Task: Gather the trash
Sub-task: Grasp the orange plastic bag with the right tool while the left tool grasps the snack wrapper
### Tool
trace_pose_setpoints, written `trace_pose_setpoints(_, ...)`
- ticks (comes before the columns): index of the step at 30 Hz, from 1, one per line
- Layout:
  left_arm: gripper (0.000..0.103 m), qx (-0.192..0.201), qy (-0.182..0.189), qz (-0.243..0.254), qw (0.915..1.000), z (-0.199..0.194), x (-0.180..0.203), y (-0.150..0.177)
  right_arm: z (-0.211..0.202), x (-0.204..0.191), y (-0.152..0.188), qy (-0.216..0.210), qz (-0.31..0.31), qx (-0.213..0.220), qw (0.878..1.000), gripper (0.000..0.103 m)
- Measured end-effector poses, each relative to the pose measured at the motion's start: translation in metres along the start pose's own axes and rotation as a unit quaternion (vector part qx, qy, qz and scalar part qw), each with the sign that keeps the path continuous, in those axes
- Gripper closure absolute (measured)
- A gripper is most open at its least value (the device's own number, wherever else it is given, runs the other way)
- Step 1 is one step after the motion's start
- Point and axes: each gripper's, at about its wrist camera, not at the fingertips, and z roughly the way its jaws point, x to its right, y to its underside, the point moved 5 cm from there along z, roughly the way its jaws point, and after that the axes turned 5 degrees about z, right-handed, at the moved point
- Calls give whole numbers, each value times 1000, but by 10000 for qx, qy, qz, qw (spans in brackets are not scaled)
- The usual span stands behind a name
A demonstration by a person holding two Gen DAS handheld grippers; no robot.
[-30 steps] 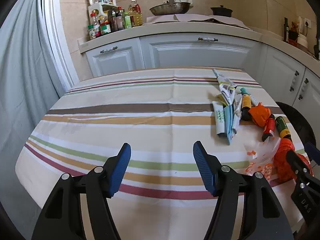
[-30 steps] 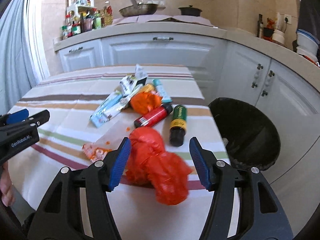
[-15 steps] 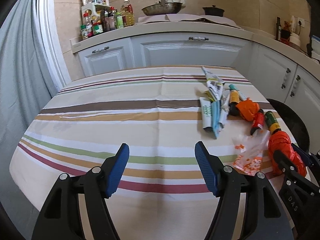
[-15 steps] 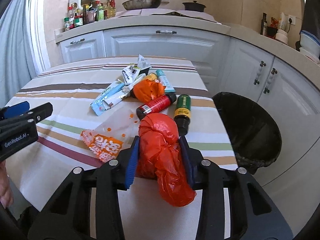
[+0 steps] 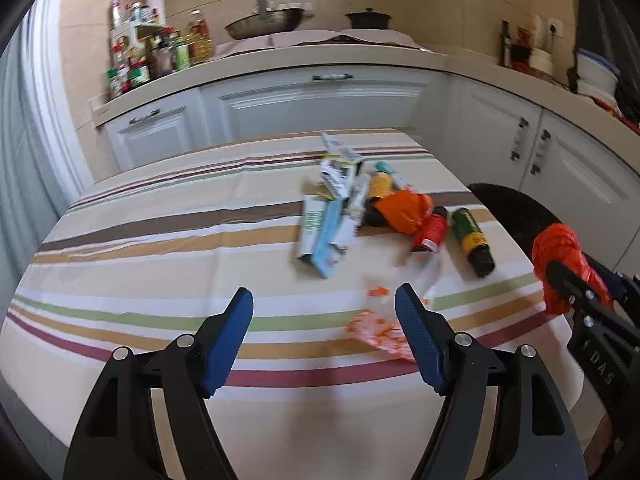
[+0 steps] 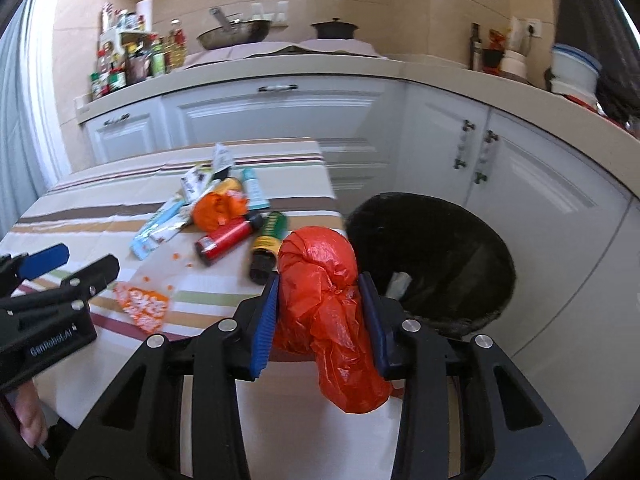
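My right gripper (image 6: pixel 320 312) is shut on a knotted red plastic bag (image 6: pixel 324 296) and holds it above the table's right edge, next to the black trash bin (image 6: pixel 472 312). The bag also shows in the left wrist view (image 5: pixel 560 256). My left gripper (image 5: pixel 324 332) is open and empty above the striped tablecloth (image 5: pixel 160 264). On the table lie a red bottle (image 6: pixel 226 240), a green bottle (image 6: pixel 268 244), an orange bag (image 6: pixel 218 208), several wrappers (image 5: pixel 328 224) and a clear orange-printed wrapper (image 6: pixel 140 300).
The bin stands on the floor right of the table, with a scrap of paper (image 6: pixel 398 282) inside. White cabinets (image 6: pixel 280 116) and a counter with bottles (image 6: pixel 128 60), a wok (image 6: pixel 234 34) and a pot stand behind.
My right gripper closed on the red bag, lifted it and carried it right toward the bin. My left gripper shifted right toward the trash pile, still open.
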Motion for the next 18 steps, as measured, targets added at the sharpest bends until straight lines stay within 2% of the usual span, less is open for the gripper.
trace_pose_setpoints(7,34,-47,192,228,9995,14,23,-1,5,24,3,74,247,-39,9997,65)
trace_pose_setpoints(13,67,-151,325,454,9983,23,35,4,10,34,5,87,379,-86,9992,65)
trace_pose_setpoints(15,83,-206,392,476,9979,25,38,5,11,35,6,84,386,-100,9992,65)
trace_pose_setpoints(18,89,-177,416,556,9974,24,42,6,13,35,5,74,388,-116,9992,65)
